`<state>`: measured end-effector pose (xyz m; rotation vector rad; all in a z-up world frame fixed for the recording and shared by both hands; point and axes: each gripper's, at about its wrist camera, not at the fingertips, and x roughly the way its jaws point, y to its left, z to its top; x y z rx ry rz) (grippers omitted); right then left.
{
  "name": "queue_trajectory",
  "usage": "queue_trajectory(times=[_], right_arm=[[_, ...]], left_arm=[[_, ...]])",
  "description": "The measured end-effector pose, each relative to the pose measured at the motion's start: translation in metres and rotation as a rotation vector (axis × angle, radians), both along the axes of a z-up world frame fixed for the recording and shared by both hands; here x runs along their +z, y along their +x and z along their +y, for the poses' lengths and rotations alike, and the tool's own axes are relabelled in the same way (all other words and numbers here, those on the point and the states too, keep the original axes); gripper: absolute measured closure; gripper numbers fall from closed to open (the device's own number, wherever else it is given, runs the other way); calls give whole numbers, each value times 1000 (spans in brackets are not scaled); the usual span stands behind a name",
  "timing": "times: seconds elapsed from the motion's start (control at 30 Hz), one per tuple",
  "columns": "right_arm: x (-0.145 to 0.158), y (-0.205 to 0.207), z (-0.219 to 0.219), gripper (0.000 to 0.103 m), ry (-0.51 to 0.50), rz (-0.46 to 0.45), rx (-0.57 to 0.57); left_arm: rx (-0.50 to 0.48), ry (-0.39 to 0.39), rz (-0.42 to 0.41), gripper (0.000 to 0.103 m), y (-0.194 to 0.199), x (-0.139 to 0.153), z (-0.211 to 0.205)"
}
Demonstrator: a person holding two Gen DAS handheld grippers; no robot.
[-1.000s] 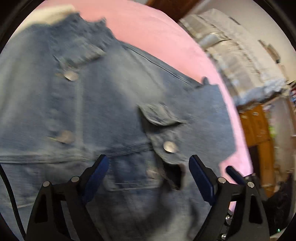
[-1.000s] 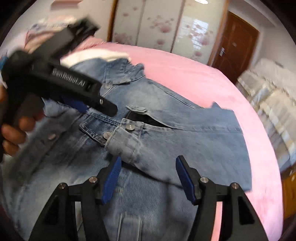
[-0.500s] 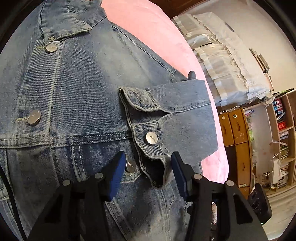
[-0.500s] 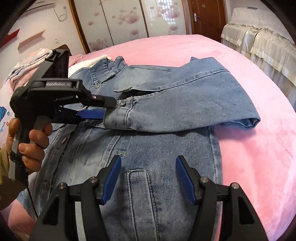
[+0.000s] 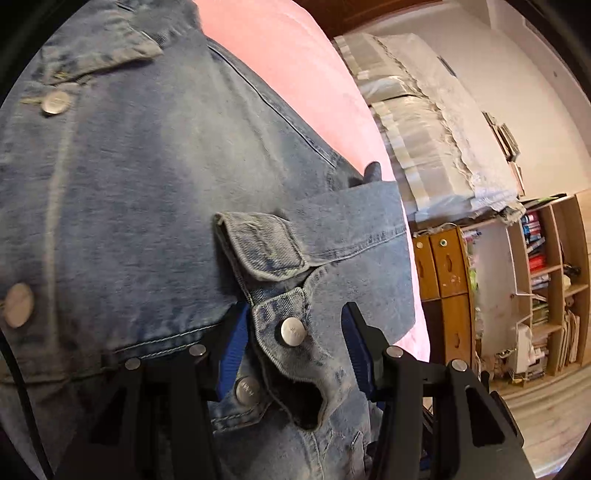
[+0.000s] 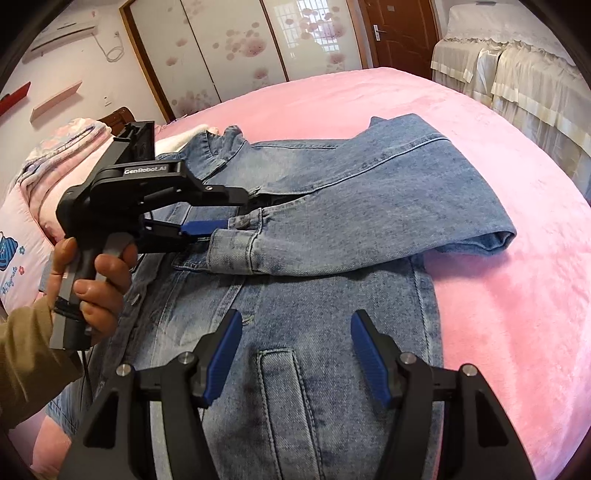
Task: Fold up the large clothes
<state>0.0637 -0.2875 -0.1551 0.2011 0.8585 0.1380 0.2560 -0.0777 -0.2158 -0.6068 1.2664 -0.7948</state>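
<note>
A blue denim jacket [image 6: 332,295] lies flat, front up, on a pink bed [image 6: 498,332]. Its right-hand sleeve [image 6: 369,221] is folded across the chest. In the left wrist view the buttoned cuff [image 5: 291,332] of that sleeve sits between the jaws of my left gripper [image 5: 295,314]. The left pad is at the cuff's edge, and a gap shows beside the right pad. The right wrist view shows the left gripper [image 6: 236,206] straddling the cuff [image 6: 236,251], held by a hand [image 6: 96,280]. My right gripper [image 6: 295,317] hovers open over the jacket's lower front, holding nothing.
Folded pink bedding [image 6: 55,155] lies at the bed's left end. A second bed with a white frilled cover [image 6: 517,74] stands to the right. Wooden cabinets and bookshelves [image 5: 546,288] stand past the bed's edge. A wardrobe [image 6: 240,55] and a door [image 6: 402,33] are behind.
The left gripper's jaws narrowed, then it moved forward and down until the cuff lay between them. The right gripper rolled level and shifted over the jacket's lower front.
</note>
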Motion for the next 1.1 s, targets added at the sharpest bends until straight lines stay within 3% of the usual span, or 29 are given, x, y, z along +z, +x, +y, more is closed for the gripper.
queue_trajectory(times=[0.07,0.1,0.13,0.2,0.3,0.53,0.73,0.93,0.97,1.03,1.1], right_arm=[[-2,1,1,41,1,6,-2],[-3,2,1,41,4,10,-2],[-3,2,1,41,6,13,-3],[-5,3,2,41,12,19,-4],[-3,3,2,41,7,14,-7],[3,15,-24,41,-22,28,-93],[3,30,-63,39,-68,21,-230],[-5,60,-83,39,-20,28,-279],[-4,67,-81,41,-34,17,-282],[-3,77,-75,97,-65,11,-262],[-2,87,-65,97,-126,33,-231]], left_arm=[[13,-9,0,55,3,-2,-5],[26,-5,-2,78,4,-2,-5],[30,7,9,90,5,-4,-5],[49,31,21,92,3,-2,-2],[31,131,-65,94,-1,26,-17],[14,252,-337,94,14,137,-24],[46,296,-424,95,35,204,-7],[84,323,-470,95,39,234,0],[95,331,-474,95,39,237,3],[133,361,-480,95,43,241,15],[172,382,-464,95,48,236,33]])
